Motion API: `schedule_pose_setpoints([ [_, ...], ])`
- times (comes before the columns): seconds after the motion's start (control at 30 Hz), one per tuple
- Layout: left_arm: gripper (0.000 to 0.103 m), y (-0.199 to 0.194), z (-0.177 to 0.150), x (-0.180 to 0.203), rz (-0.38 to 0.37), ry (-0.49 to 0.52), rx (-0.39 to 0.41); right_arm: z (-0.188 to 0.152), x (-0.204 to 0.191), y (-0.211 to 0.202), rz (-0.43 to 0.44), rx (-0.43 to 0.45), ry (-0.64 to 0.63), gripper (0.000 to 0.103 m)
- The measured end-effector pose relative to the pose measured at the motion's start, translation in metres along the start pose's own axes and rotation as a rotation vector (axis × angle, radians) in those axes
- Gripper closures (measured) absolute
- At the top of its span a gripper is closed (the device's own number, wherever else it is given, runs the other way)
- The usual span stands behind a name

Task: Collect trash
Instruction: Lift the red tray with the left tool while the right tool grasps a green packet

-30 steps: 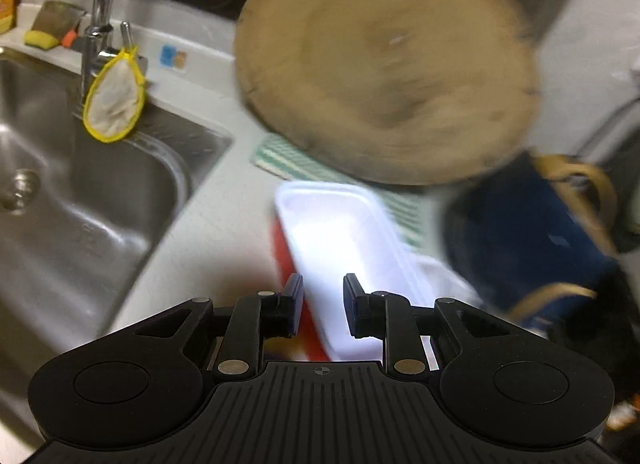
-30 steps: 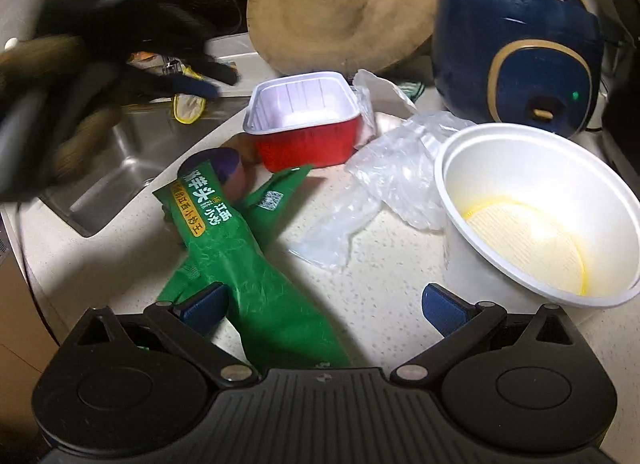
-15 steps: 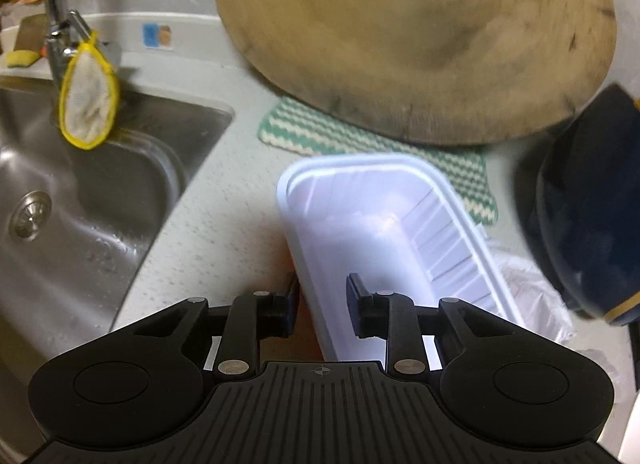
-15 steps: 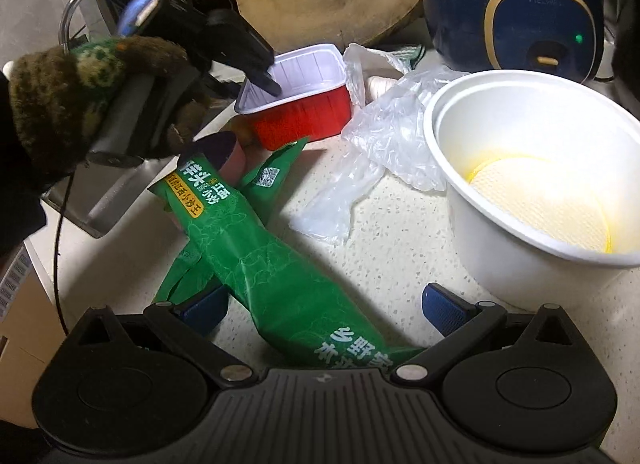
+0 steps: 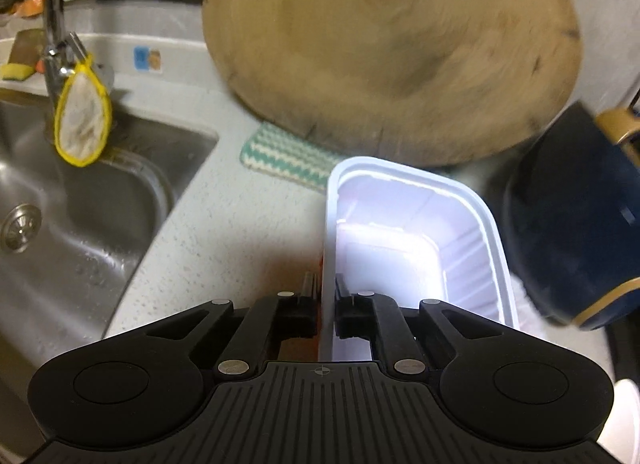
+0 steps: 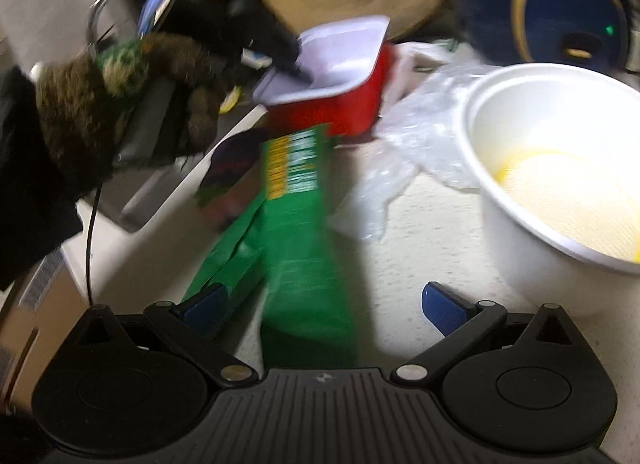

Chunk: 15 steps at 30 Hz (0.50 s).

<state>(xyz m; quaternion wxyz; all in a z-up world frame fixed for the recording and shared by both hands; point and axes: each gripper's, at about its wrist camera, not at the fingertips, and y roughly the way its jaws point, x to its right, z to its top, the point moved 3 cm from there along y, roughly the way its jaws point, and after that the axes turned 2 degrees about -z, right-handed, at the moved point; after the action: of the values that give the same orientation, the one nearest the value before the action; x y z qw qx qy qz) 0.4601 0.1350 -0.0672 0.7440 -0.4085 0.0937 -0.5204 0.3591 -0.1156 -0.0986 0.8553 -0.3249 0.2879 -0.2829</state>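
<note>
A red tray (image 5: 404, 170) with a white inside stands on the counter in the left wrist view. My left gripper (image 5: 325, 304) has its jaws closing on the tray's near wall, with a pad pressing on each side. In the right wrist view the tray (image 6: 344, 108) hangs tilted from the left gripper (image 6: 290, 64), which a gloved hand (image 6: 120, 104) holds. My right gripper (image 6: 324, 304) is open low over a green snack packet (image 6: 304, 224) that lies between its blue pads (image 6: 204, 308) without touching them.
A white foam bowl (image 6: 560, 184) with yellow residue stands at the right, and a crumpled clear plastic bag (image 6: 420, 124) lies beside it. A dark wrapper (image 6: 236, 156) lies left of the packet. Behind are a round wooden board (image 5: 392, 48), a blue rice cooker (image 6: 552, 4) and the steel sink (image 5: 80, 204).
The left jaws have gone from apart around the tray's wall to pinched on it. The tray now tilts up off the counter. The right gripper has drifted a little towards the packet.
</note>
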Motion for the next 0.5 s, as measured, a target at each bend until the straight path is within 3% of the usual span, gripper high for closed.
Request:
schedule_pose_setpoints([
  [0.13, 0.092, -0.036, 0.000, -0.005, -0.046, -0.015, 0.050, 0.000, -0.006, -0.003, -0.045, 0.020, -0.034, 0.000],
  [0.37, 0.092, -0.099, -0.030, -0.038, -0.059, -0.037, 0.084, 0.006, -0.044, -0.010, -0.124, 0.125, -0.232, 0.001],
  [0.43, 0.092, -0.115, -0.044, -0.049, -0.055, -0.040, 0.082, 0.007, -0.055, -0.006, -0.104, 0.121, -0.265, 0.005],
  [0.5, 0.092, -0.127, -0.058, -0.058, -0.048, -0.041, 0.083, 0.007, -0.062, 0.002, -0.097, 0.102, -0.287, 0.023],
])
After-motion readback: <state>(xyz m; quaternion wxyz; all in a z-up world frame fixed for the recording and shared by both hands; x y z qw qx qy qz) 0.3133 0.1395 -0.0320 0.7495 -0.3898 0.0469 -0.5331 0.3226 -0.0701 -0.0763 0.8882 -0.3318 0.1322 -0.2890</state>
